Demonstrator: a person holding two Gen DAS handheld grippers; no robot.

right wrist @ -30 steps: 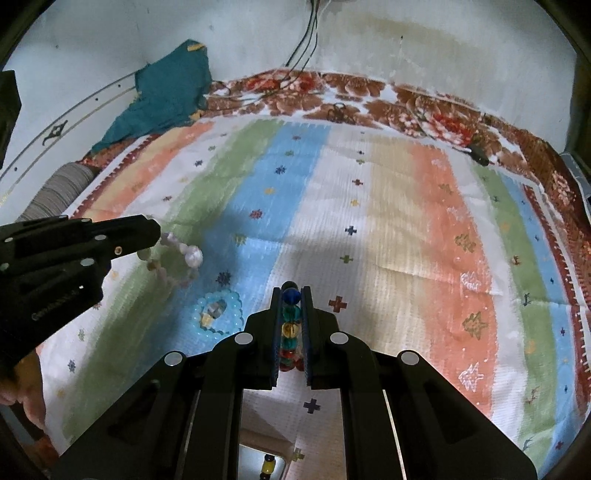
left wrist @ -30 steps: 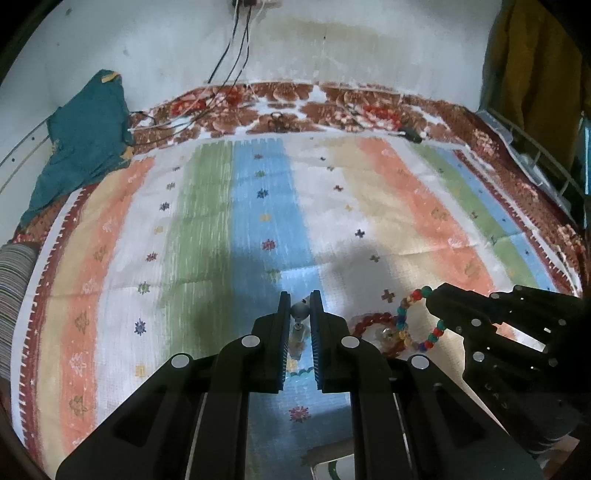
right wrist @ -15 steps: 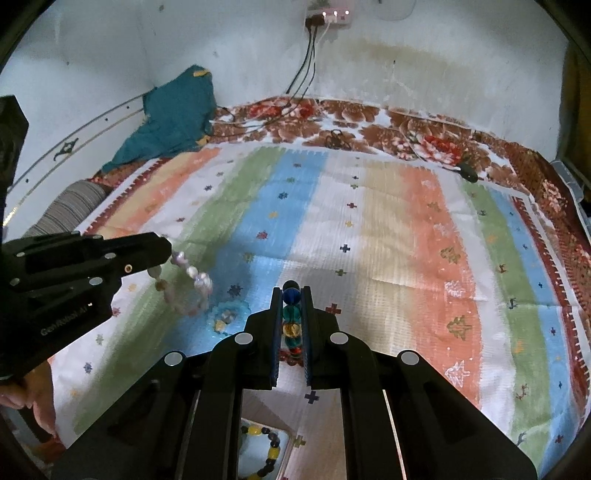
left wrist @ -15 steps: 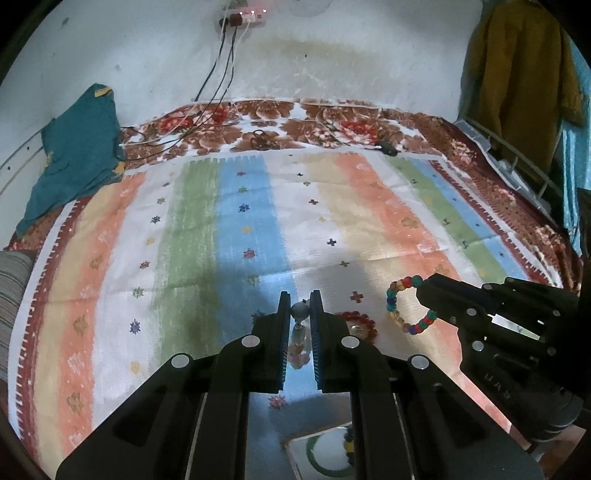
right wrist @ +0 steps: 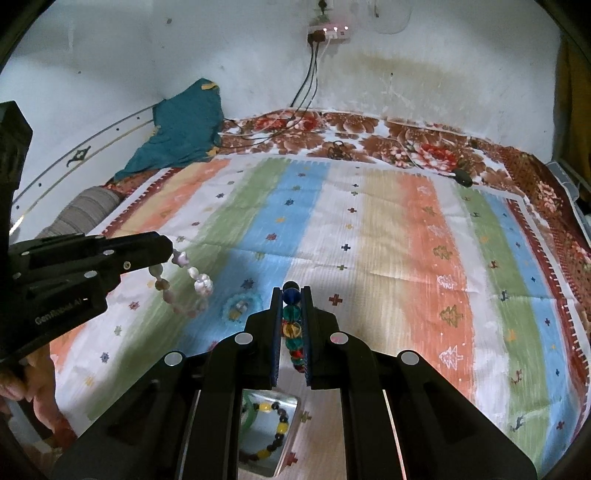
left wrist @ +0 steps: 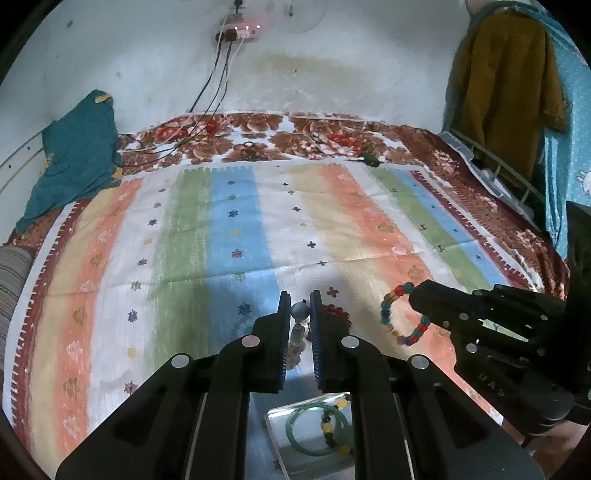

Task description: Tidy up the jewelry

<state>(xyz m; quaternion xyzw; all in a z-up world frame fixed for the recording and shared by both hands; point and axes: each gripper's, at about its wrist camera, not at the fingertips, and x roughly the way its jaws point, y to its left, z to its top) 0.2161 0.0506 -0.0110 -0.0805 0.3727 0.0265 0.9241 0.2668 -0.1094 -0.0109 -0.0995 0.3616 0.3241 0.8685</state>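
Observation:
My left gripper (left wrist: 300, 314) is shut on a pale pink-and-white bead bracelet (left wrist: 298, 312), which hangs from it in the right wrist view (right wrist: 184, 288). My right gripper (right wrist: 291, 295) is shut on a multicolour bead bracelet (right wrist: 292, 325), seen dangling in the left wrist view (left wrist: 400, 314). Both are held above the striped bedspread (left wrist: 258, 229). A clear box (right wrist: 266, 435) below the grippers holds a green bangle (left wrist: 317, 430) and a yellow-and-black bead bracelet (right wrist: 273, 432). A light blue bracelet (right wrist: 240, 308) and a red bracelet (left wrist: 338, 312) lie on the spread.
A teal cloth (left wrist: 74, 158) lies at the far left corner. Cables (left wrist: 221, 85) run from a wall power strip (left wrist: 242, 31) onto the bed's far edge. A mustard garment (left wrist: 506, 81) hangs at the right. A striped pillow (right wrist: 81, 214) sits at the left edge.
Both grippers have risen and pulled back from the spread with their bracelets. The clear box has come into view beneath them.

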